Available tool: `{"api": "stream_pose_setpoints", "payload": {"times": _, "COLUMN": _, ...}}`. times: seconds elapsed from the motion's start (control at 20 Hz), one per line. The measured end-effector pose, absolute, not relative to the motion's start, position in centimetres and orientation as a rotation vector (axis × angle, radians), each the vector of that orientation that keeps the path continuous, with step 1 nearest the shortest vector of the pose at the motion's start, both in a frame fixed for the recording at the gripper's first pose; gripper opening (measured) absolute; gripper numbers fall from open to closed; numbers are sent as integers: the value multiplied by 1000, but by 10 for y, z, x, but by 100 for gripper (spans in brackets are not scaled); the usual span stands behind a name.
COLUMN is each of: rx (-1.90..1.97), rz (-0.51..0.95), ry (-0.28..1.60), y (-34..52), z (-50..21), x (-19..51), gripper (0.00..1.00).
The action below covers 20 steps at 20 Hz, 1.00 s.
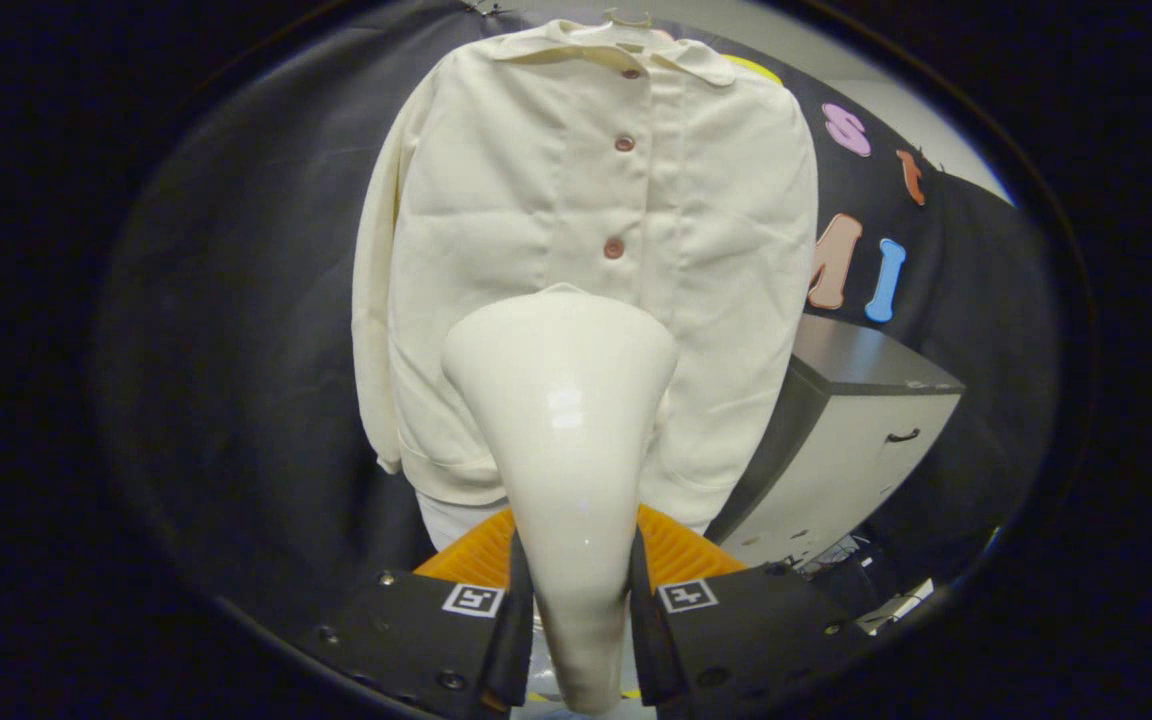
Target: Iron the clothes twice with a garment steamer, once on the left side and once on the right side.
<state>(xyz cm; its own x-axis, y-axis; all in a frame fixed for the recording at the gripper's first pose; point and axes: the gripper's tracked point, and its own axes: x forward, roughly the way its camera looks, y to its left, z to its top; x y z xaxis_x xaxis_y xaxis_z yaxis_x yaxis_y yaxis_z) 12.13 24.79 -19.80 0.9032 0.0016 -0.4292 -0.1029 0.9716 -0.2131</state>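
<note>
- One view, from the gripper: a cream garment steamer (561, 440) runs forward between the two fingers, its narrow handle low and its broad head flaring out ahead of them.
- Both fingers (511, 620) press on the handle from either side, so the gripper (576, 625) is clamped on the steamer with only the handle's width between its pads; orange ribbed pieces (681, 550) show just behind the handle.
- Beyond the head hangs a cream buttoned shirt (586, 250) (the garment to be ironed), front facing the fingers, collar at the top and hem low, against the dark booth wall.
- The head lies over the shirt's lower middle, below the second visible button (613, 248); whether it touches the cloth cannot be told.
- Judged step: placing the head for a pass. A good pass would start on one side of the button strip, hold the head square to the cloth, and travel steadily along that half, then repeat on the other half.
- A grey cabinet (866, 440) stands beside the shirt's hem, on the side to watch during that pass.
</note>
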Motion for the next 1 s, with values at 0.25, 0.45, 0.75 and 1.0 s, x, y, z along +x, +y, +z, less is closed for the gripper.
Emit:
{"api": "stream_pose_setpoints", "payload": {"times": 0.25, "rx": -221, "rz": 70, "ry": 360, "y": 241, "z": -144, "x": 119, "gripper": 42}}
{"api": "stream_pose_setpoints", "payload": {"times": 0.45, "rx": -195, "rz": 58, "ry": 314, "y": 229, "z": -105, "x": 125, "gripper": 42}}
{"api": "stream_pose_setpoints", "payload": {"times": 0.75, "rx": -153, "rz": 39, "ry": 278, "y": 208, "z": -58, "x": 143, "gripper": 41}}
{"api": "stream_pose_setpoints", "payload": {"times": 1.0, "rx": -130, "rz": 39, "ry": 268, "y": 192, "z": -28, "x": 168, "gripper": 41}}
